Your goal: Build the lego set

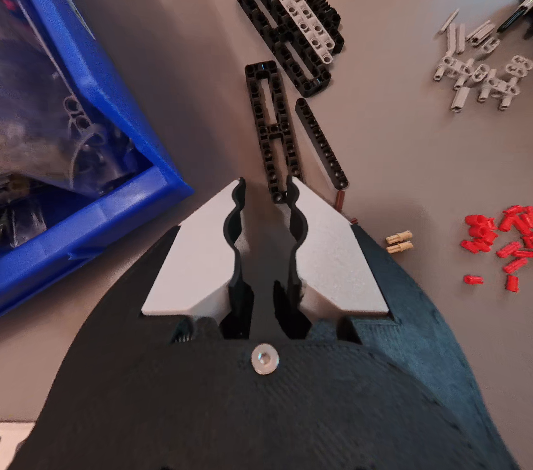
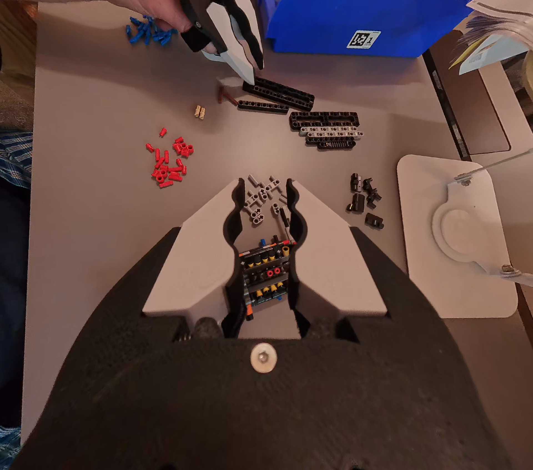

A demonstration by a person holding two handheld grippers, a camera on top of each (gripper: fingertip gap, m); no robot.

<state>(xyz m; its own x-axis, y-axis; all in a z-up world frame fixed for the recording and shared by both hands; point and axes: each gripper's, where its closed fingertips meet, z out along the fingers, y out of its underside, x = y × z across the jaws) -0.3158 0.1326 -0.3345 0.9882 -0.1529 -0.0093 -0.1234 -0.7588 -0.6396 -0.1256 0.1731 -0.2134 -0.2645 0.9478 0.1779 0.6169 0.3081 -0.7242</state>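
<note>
My left tool (image 1: 266,188) is down at the near end of a black lego frame (image 1: 271,130), its jaws apart with nothing between them; the right fingertip (image 1: 291,191) overlaps the frame's end, though I cannot tell whether it touches. From my right wrist view the same left tool (image 2: 255,72) sits at that frame (image 2: 278,94), near the blue bin (image 2: 366,15) at the far edge of the table (image 2: 86,225). A single black beam (image 1: 321,143) lies just beside the frame, with two brown pins (image 1: 340,198) and two tan pins (image 1: 399,242) near it. Farther along is a stack of another black frame, grey beams and black beams (image 1: 294,23). My right tool (image 2: 264,191) hovers over the middle of the table with its jaws apart, holding nothing; below it, showing between the fingers, is the partly built lego assembly (image 2: 265,274) with yellow, red and blue pins in it, and the loose grey connectors (image 2: 262,198) lie by the fingertips. Red pins (image 2: 170,160) are heaped toward the left edge, blue pins (image 2: 147,31) toward the far left corner, and small black connectors (image 2: 364,201) toward the right, beside a white plate (image 2: 418,297).
</note>
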